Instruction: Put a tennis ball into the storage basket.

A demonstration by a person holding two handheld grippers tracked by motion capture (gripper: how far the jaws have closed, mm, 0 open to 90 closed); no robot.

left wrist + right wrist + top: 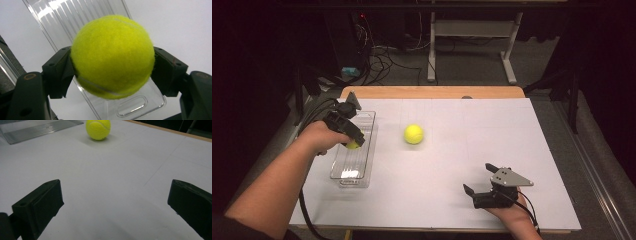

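- In the high view the left gripper [350,134], at the left of the frame, is clamped on a tennis ball [353,144] and holds it over the clear plastic tray [367,167].
- The left gripper view shows both black jaws pressed against the sides of that ball [112,56], with the ribbed tray [75,15] beneath it.
- A second tennis ball [413,134] lies on the white bench [472,150], just right of the tray, near the frame's centre.
- The right gripper [479,180], at the lower right, has its jaws wide apart with nothing between them, pointing toward the second ball [98,129].
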